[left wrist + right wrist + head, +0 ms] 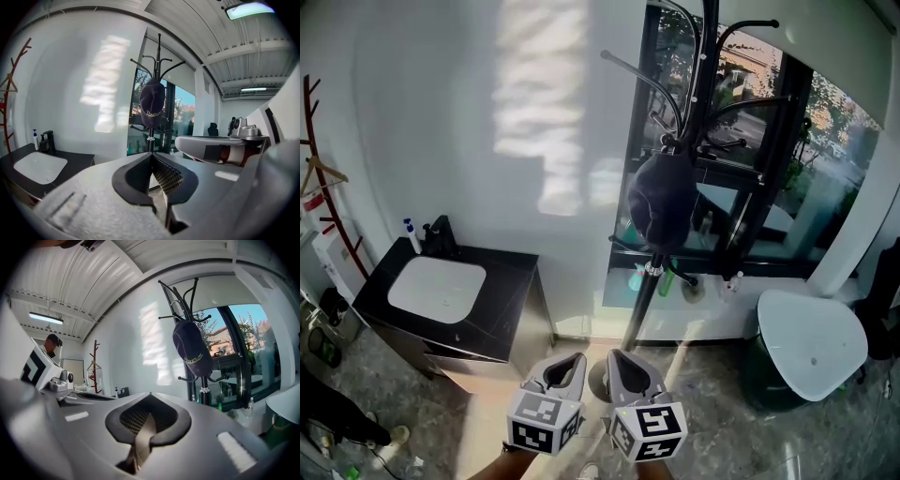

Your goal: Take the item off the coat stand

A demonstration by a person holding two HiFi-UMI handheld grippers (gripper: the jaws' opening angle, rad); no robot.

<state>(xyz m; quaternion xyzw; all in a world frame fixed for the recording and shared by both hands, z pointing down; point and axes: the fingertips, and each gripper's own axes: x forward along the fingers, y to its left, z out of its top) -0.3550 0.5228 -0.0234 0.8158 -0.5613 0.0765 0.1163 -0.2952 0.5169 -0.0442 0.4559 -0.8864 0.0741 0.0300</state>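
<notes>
Bright office-style room: a white washbasin (437, 287) set in a dark cabinet (511, 281), a black coat stand (642, 305) beside a tall window (825, 141), polished stone floor (722, 431), and a ribbed ceiling (70, 277) with a strip light (45, 318).

Gold lettering (197, 358) on cap (190, 341): too small, unreadable.

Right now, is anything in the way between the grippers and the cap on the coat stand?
Nothing visible is. The dark cap hangs on the black coat stand. The left gripper and right gripper sit shut and empty short of it, with only air between. Bare hooks stick out near the cap.
</notes>
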